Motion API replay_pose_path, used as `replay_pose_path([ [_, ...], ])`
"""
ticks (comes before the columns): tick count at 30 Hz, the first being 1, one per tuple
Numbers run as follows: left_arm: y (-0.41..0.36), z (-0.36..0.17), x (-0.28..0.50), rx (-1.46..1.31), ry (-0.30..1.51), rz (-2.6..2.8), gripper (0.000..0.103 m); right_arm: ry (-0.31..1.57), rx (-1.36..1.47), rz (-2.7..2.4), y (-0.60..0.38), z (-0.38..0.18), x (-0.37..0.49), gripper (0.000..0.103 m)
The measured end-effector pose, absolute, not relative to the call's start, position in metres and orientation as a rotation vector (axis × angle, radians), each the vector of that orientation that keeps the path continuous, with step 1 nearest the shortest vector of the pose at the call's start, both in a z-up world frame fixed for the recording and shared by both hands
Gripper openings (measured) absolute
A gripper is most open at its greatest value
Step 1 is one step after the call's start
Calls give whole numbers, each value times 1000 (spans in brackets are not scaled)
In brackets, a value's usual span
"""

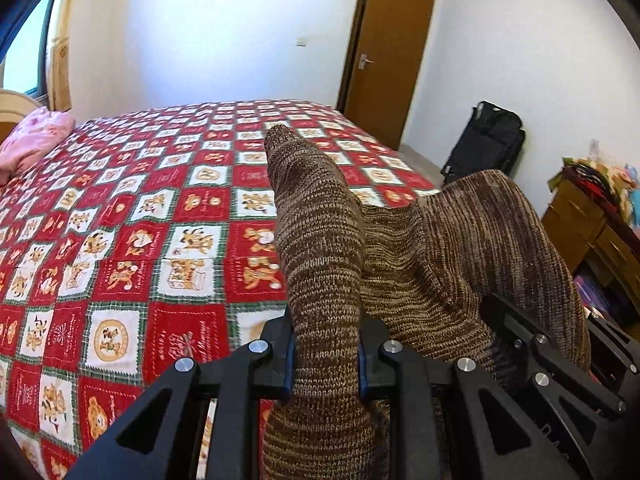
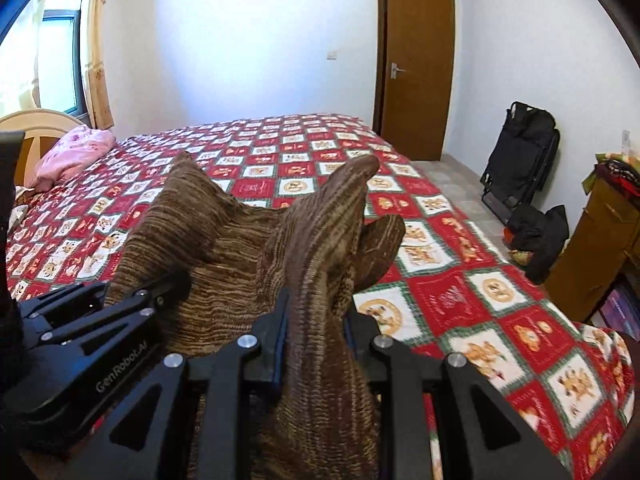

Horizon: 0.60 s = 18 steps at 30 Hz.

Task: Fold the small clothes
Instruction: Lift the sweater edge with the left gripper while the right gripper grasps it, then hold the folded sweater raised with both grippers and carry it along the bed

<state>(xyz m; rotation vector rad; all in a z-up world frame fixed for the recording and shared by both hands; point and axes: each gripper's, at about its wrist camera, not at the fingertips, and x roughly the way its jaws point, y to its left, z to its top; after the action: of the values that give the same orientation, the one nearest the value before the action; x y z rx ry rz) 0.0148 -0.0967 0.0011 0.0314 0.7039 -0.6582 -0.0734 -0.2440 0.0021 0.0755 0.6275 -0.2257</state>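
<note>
A brown knitted garment (image 1: 424,248) is held up over the bed between both grippers. My left gripper (image 1: 325,356) is shut on one bunched edge of it, which rises in a peak between the jaws. My right gripper (image 2: 314,344) is shut on another bunched edge of the same garment (image 2: 224,248). The right gripper shows in the left wrist view (image 1: 560,364) at the right, and the left gripper shows in the right wrist view (image 2: 104,320) at the left. The knit sags between them.
The bed (image 1: 132,240) has a red and white checked bear-pattern cover. A pink pillow (image 1: 32,140) lies at its far left. A brown door (image 2: 416,68), a black folded bag (image 2: 520,156) and a wooden dresser (image 2: 600,240) stand at the right.
</note>
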Motion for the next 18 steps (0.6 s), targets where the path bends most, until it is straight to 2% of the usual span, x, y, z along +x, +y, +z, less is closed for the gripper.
replay_pose_path([
  [18, -131, 21, -66, 119, 663, -821, 22, 587, 99, -359, -279, 18, -154, 25],
])
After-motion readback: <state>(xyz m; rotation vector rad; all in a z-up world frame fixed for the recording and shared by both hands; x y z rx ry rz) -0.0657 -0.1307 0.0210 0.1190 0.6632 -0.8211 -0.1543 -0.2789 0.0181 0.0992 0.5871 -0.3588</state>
